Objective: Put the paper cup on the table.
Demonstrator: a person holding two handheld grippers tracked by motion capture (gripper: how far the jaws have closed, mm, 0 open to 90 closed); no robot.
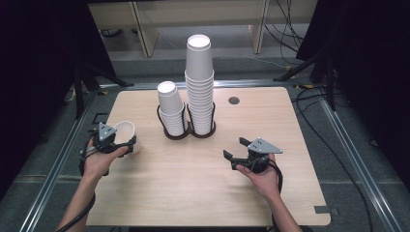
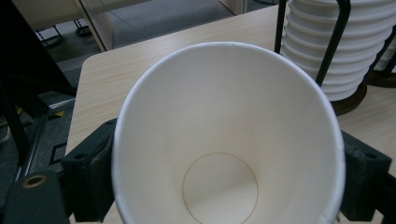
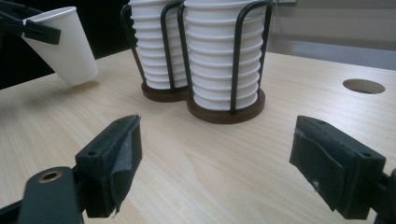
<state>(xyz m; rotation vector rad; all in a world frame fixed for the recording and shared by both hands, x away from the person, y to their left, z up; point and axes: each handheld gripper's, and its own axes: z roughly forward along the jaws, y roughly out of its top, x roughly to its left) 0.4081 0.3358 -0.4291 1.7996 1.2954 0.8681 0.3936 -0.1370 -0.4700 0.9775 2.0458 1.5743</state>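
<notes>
My left gripper (image 1: 126, 143) is shut on a single white paper cup (image 1: 125, 134) near the table's left edge. The cup (image 2: 224, 144) tilts with its open mouth toward the left gripper camera, a black jaw pressed on each side of its rim. In the right gripper view that cup (image 3: 63, 44) hangs tilted just above the wood at the upper left. My right gripper (image 1: 236, 153) rests low over the table's right half, open, with nothing between its fingers (image 3: 116, 158). Two stacks of white cups stand in a black wire holder (image 1: 188, 126): a tall stack (image 1: 199, 82) and a shorter stack (image 1: 171, 108).
The light wooden table (image 1: 208, 193) has a round cable hole (image 1: 234, 100) behind the holder. Metal rails and cables run along the floor on both sides. Bare wood stretches between the two grippers.
</notes>
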